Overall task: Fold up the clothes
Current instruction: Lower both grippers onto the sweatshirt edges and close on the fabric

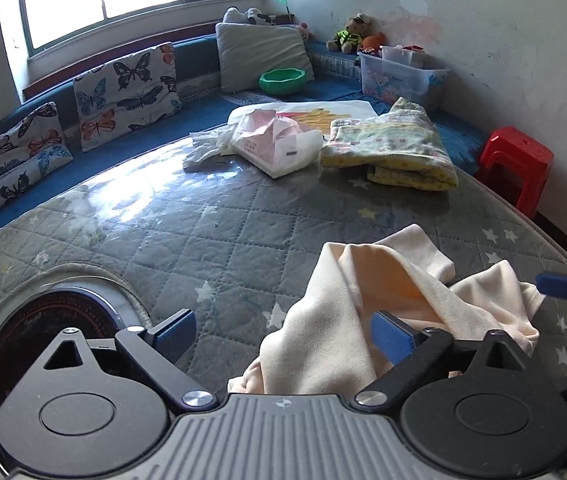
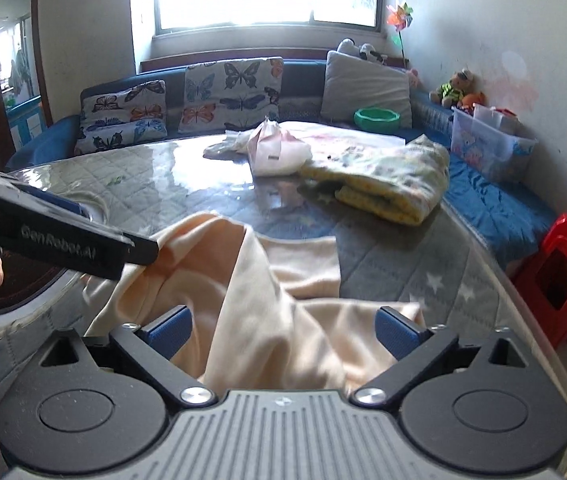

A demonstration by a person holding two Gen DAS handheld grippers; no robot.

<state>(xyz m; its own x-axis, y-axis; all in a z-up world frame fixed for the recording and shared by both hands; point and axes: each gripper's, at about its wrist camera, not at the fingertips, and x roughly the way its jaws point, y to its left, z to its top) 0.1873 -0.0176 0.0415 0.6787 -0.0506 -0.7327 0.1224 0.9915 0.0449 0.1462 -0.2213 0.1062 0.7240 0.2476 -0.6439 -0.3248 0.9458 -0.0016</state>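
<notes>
Cream cloth [image 1: 367, 312] lies crumpled on the near part of the quilted grey table [image 1: 211, 232], bunched between our two grippers. Our left gripper [image 1: 283, 336] stands wide open, the cloth draped against its right pad but not pinched. Our right gripper [image 2: 283, 332] is spread wide too, cloth lying loose between its pads. Farther off sit a folded yellow blanket [image 1: 395, 148] and a pink-and-white plastic bag [image 1: 271, 140], well apart from the cloth.

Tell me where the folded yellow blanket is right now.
The folded yellow blanket lies on the far right of the quilted table, just right of the pink-and-white bag, beyond the cream garment.
</notes>
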